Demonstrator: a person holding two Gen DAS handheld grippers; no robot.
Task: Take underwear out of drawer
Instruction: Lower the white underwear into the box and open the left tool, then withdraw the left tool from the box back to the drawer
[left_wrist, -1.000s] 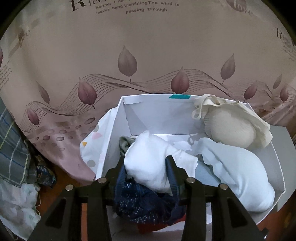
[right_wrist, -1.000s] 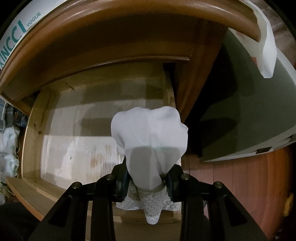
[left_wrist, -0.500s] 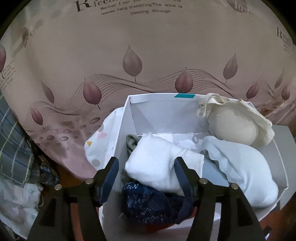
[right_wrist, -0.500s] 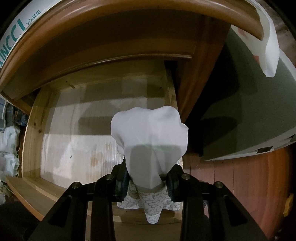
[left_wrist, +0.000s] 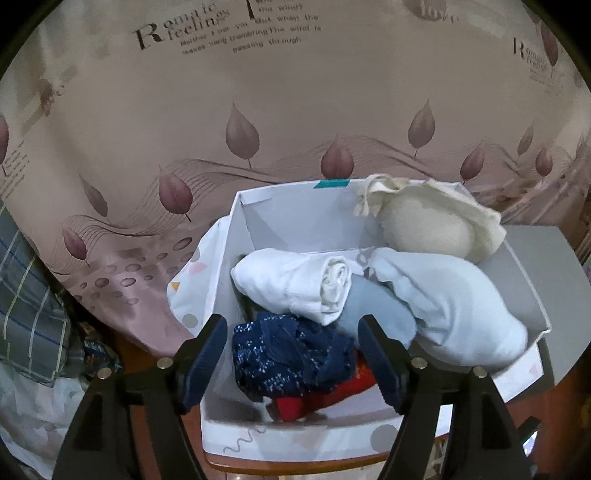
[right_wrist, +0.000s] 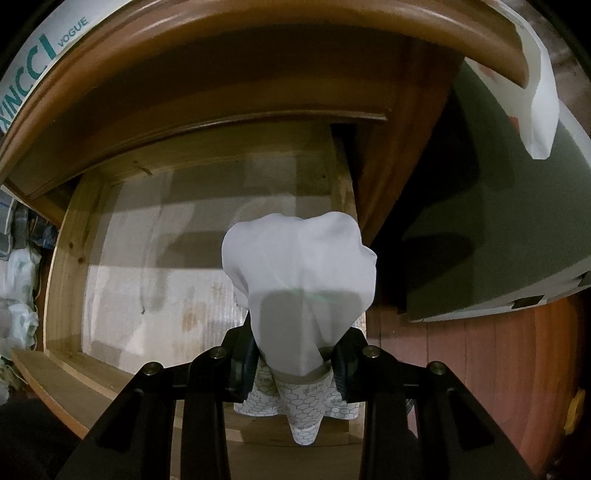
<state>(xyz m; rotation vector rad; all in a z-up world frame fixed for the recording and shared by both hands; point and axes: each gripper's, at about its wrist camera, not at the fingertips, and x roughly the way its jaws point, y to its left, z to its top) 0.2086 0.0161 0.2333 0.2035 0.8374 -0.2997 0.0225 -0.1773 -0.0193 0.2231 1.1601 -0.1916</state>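
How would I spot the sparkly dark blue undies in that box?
Find the white box against the pink leaf-printed cloth. At its near end, below the rolled white garment, lies the navy underwear: the only dark, speckled, lacy piece, on top of something red.

A leaf-patterned pink cloth (left_wrist: 258, 110) hangs beside plaid fabric (left_wrist: 26, 295).

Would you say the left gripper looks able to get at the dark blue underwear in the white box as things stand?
Probably yes: the left gripper has opening jaws with nothing between them, and the dark blue underwear lies uncovered at the front of the white box, just ahead.
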